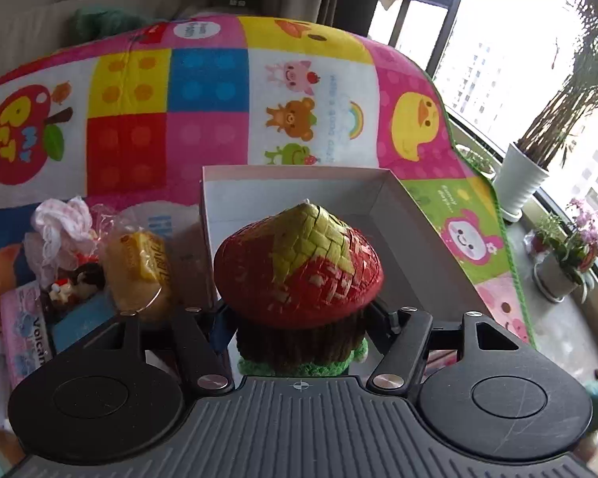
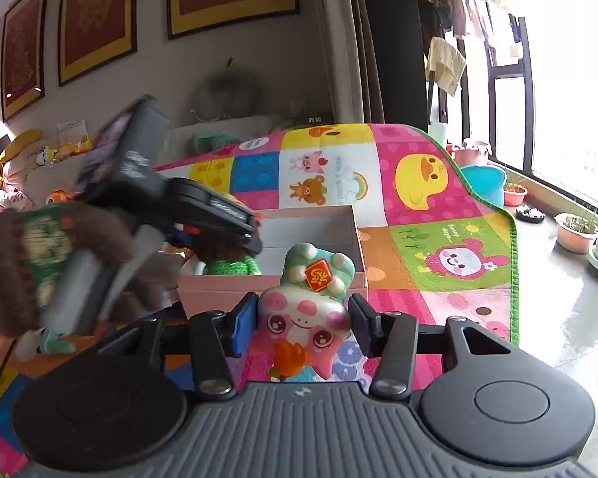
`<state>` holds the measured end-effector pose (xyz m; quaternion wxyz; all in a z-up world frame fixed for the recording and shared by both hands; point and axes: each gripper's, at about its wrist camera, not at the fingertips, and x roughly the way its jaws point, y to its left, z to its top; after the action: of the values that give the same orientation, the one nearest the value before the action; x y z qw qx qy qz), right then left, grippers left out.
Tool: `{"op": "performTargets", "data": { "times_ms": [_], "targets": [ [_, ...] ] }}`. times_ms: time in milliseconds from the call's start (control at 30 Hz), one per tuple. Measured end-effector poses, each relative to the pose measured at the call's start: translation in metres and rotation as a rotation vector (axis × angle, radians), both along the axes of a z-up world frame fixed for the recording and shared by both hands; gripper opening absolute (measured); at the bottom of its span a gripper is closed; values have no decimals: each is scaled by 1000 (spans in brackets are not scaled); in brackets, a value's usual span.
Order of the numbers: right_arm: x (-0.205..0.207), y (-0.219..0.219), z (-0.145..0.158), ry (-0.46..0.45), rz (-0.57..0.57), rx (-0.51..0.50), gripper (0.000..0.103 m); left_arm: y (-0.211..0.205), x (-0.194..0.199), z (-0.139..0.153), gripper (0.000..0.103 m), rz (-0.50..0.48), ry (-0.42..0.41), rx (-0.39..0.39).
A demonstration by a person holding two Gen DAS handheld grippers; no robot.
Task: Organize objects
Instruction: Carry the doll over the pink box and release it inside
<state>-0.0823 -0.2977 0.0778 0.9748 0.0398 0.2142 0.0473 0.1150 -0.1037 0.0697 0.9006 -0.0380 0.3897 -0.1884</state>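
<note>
My left gripper is shut on a crochet doll with a red and green woven strawberry hat, held over the near edge of an open pink box with a white inside. In the right wrist view the same doll's green collar hangs over the box under the left gripper. My right gripper is shut on a pink and mint cat figurine held upside down, just in front of the box's near wall.
A colourful play mat covers the floor. Left of the box lie a wrapped yellow cake, a lace bundle and a pink packet. Potted plants stand by the window on the right.
</note>
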Motion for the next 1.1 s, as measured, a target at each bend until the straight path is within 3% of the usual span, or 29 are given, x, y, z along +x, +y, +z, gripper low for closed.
{"op": "performTargets", "data": {
  "times_ms": [133,367,433,467,567,667,867,967,1100],
  "targets": [
    [29,2,7,13,20,8,49,22,-31,11,69,-23,-71,-38],
    [124,10,5,120,22,34,50,-1,-23,14,67,-68,-221,61],
    [142,8,0,132,-13,26,56,-6,-13,13,66,-50,-271,79],
    [146,6,-2,136,-29,25,66,-7,-9,14,66,-49,-298,67],
    [135,0,-3,118,-41,29,75,-5,-2,20,66,-27,-349,35],
    [112,-1,-5,91,-35,1,83,13,-5,26,66,0,-341,-55],
    [78,7,-18,90,11,-39,85,78,-60,22,66,20,-324,-102],
    [65,18,-28,82,41,-74,87,132,-98,19,66,126,-319,-66],
    [52,33,-41,79,73,-105,90,216,-144,18,66,401,-259,-4]
  ]
}}
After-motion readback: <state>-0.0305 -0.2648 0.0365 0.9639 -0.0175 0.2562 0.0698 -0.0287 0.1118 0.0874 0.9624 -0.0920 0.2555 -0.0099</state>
